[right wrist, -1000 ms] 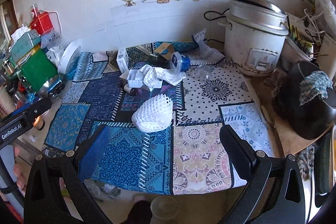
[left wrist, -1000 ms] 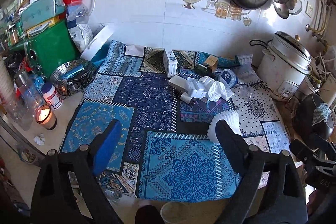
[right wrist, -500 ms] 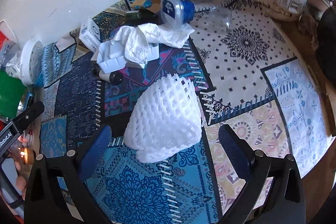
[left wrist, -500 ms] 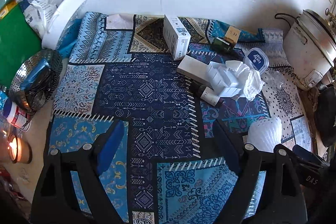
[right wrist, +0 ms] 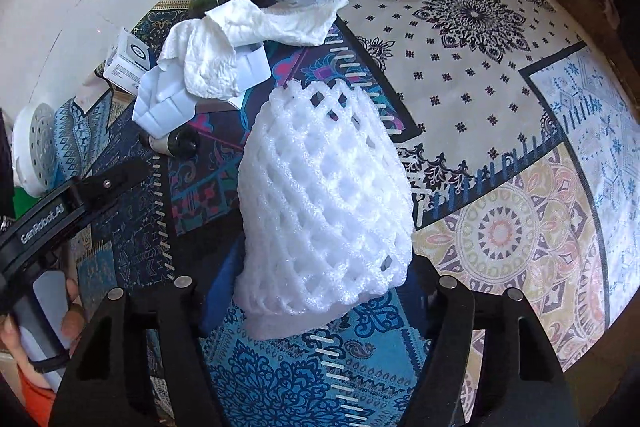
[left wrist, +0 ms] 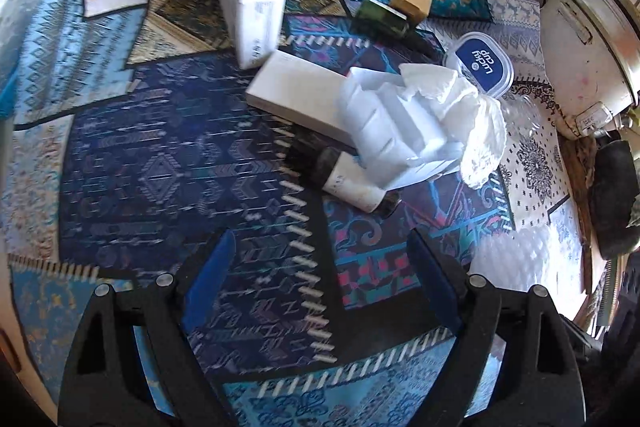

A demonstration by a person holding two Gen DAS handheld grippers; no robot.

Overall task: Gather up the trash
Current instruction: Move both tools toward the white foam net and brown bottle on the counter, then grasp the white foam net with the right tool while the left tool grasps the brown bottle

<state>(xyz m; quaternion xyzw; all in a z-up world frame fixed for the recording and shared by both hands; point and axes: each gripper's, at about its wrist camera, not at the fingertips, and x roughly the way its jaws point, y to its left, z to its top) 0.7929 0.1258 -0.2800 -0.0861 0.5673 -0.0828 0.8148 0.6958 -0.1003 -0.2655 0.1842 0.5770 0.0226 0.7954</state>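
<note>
1. Jaws of right gripper [right wrist: 316,291] spread, now straddling white foam mesh fruit sleeve [right wrist: 324,203] on patterned cloth [right wrist: 500,67]; closer than before
2. Left gripper [left wrist: 320,267] spread, empty, nearing small dark white-labelled bottle [left wrist: 344,179]
3. Pinch likely next

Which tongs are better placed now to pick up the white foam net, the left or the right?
Right. The right tongs are open with the white foam net already between their fingers. The left tongs hang open over bare cloth, with the net off to their right.
</note>
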